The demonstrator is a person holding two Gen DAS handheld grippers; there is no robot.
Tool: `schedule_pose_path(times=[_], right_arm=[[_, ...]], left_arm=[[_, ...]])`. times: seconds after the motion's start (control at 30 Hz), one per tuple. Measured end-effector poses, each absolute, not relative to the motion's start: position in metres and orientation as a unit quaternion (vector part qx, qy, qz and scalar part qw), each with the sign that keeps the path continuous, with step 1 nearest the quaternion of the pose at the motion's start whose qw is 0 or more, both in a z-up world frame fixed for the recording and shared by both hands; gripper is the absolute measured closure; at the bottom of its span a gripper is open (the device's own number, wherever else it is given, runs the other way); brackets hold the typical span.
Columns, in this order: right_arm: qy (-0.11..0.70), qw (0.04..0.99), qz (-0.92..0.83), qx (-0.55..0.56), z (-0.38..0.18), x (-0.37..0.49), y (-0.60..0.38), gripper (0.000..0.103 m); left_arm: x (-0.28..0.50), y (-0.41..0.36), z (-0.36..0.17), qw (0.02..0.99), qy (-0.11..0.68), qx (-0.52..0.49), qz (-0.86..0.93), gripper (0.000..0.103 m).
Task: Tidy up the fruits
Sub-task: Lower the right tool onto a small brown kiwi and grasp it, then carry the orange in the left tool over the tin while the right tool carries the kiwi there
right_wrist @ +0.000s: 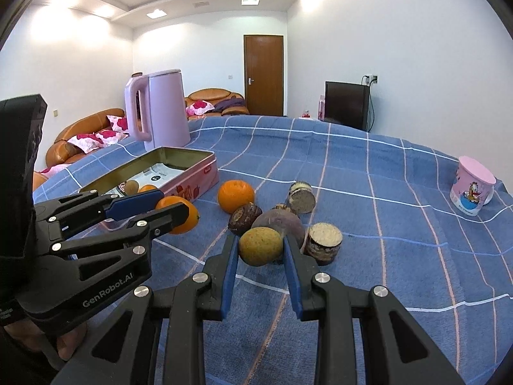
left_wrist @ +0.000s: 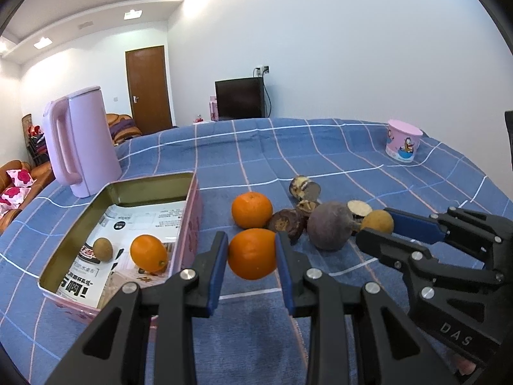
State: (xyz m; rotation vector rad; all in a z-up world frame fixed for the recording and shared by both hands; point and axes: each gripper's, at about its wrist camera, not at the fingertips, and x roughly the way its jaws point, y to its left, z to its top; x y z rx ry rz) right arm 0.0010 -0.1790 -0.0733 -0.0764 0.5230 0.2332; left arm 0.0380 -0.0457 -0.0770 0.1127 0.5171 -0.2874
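My left gripper is shut on an orange, held just right of the pink tin box. The box holds a small orange and a brown kiwi-like fruit on printed paper. My right gripper is shut on a yellowish-brown round fruit, seen also in the left wrist view. A second orange lies on the cloth behind. A purple round root and several cut dark pieces sit between the grippers.
A pink kettle stands behind the box at the left. A pink cartoon cup stands at the far right of the blue checked tablecloth. A cut cylinder piece lies right of my right gripper.
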Motion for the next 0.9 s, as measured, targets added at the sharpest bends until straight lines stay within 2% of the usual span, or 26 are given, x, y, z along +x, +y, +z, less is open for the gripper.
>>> schedule_pose_path(times=[0.9], right_arm=[[0.207, 0.973, 0.094, -0.051, -0.06, -0.019, -0.183, 0.073]], left_arm=[[0.024, -0.04, -0.065, 0.962, 0.231, 0.052, -0.132, 0.071]])
